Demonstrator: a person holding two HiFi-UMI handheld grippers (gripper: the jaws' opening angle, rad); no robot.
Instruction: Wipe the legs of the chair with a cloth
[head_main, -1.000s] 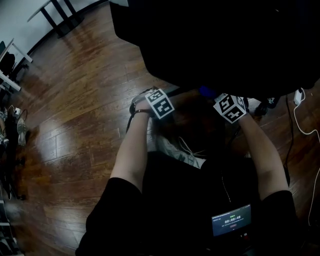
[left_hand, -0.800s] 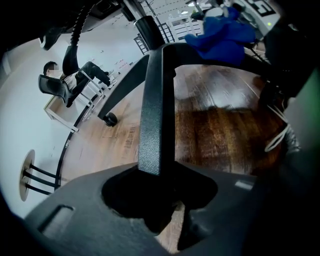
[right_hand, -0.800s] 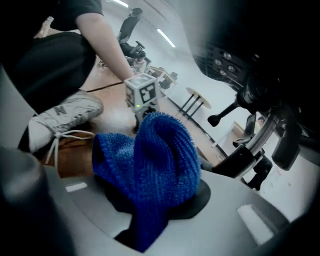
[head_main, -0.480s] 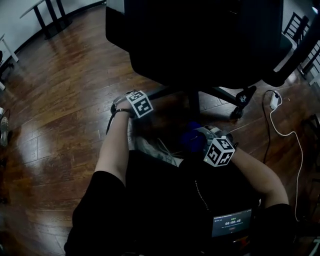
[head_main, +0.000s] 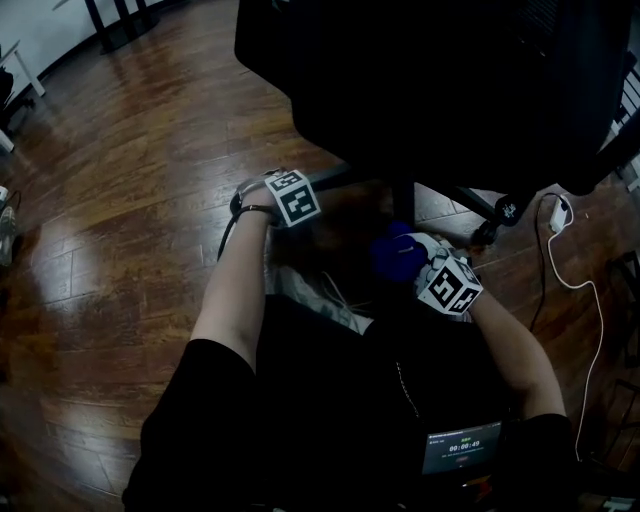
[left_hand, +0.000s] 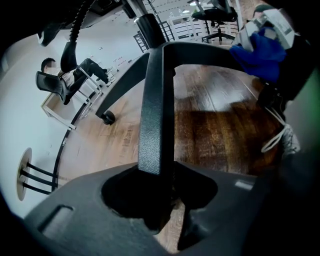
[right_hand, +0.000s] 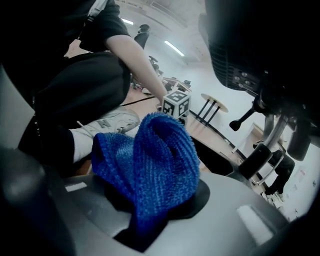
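While the left gripper (left_hand: 165, 197) pinches a chair leg (left_hand: 152, 115), the right gripper (right_hand: 150, 212) clamps the blue cloth (right_hand: 152, 160) by that leg's far end. Next, I judge, press it on and stroke along.

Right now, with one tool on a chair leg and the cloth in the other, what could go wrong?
The left tool grips a leg, but the chair stands on casters: a hard rub may roll it. The cloth is bunched in the right tool and could slip out. The cable lies close by and may snag.
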